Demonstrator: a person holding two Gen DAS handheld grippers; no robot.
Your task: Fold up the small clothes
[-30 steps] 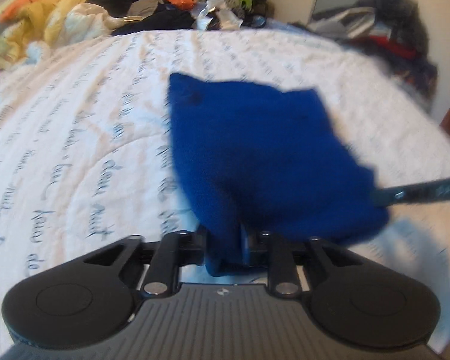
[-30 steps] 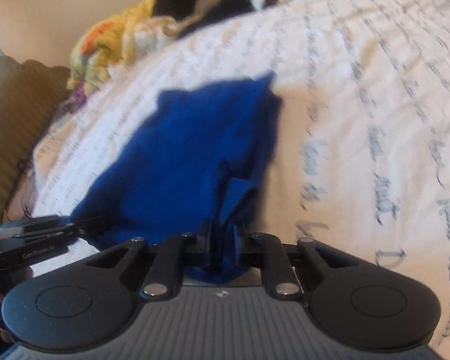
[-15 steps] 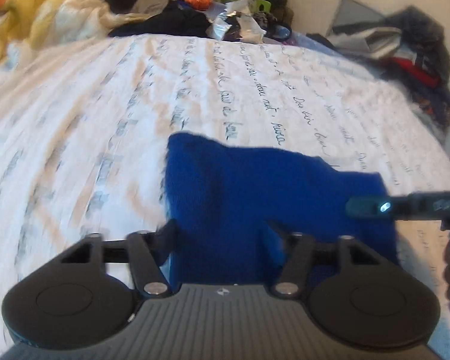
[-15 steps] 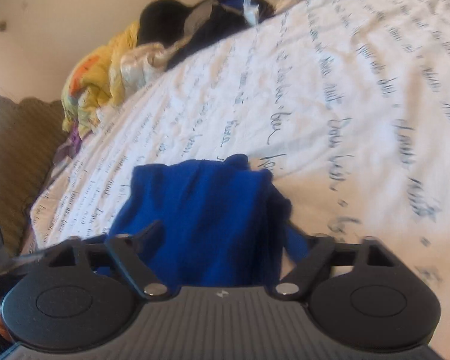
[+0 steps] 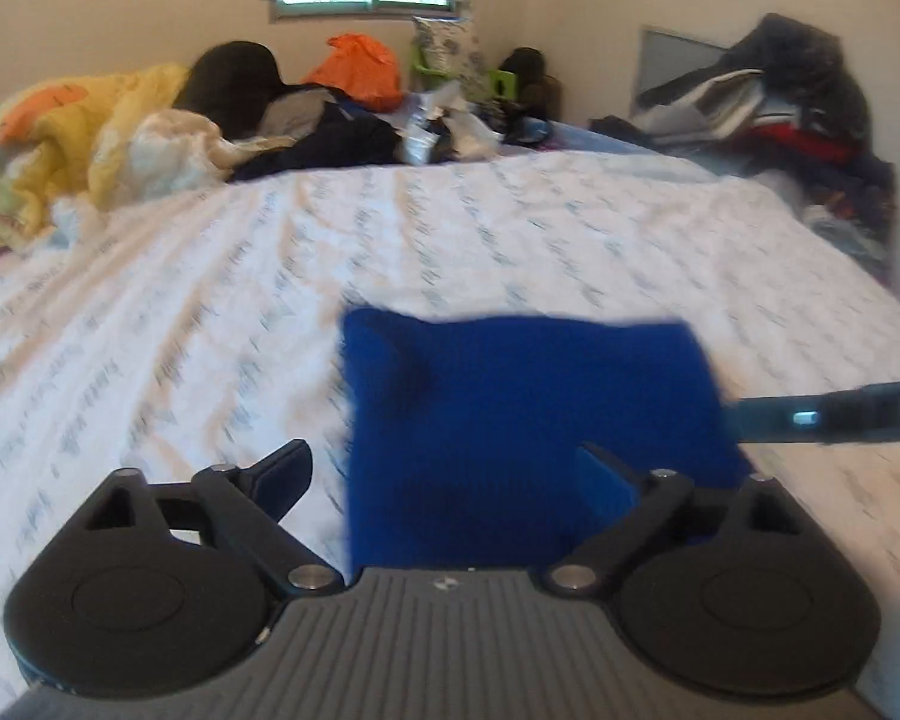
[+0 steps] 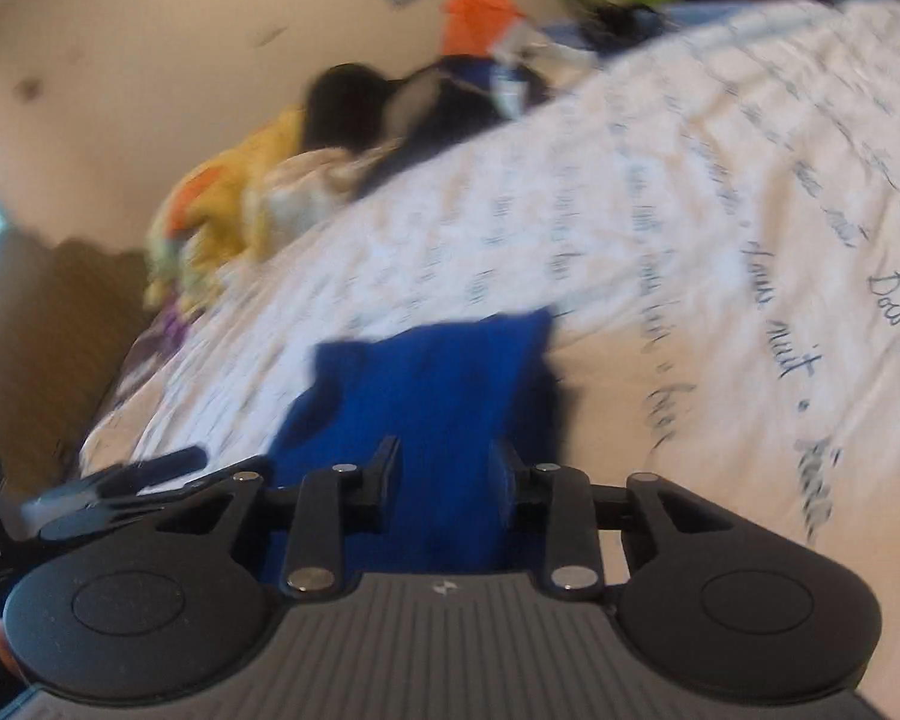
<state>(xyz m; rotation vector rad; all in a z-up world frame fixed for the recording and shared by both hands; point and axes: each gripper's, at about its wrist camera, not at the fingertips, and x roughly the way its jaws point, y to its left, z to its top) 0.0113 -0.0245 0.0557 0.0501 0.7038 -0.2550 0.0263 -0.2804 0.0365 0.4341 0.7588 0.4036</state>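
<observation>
Blue cloth (image 5: 528, 432) is lying folded on the bed (image 5: 210, 312), right in front of both grippers. Left gripper (image 5: 444, 480) jaws are opening wide, right gripper (image 6: 444, 474) jaws are opening too, still narrow, straddling the cloth. I reckon the right pads could snag it when I pull away and drag the fold open.

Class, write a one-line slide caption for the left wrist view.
Left gripper opening over the folded blue garment lying on the script-printed white bedspread.
</observation>
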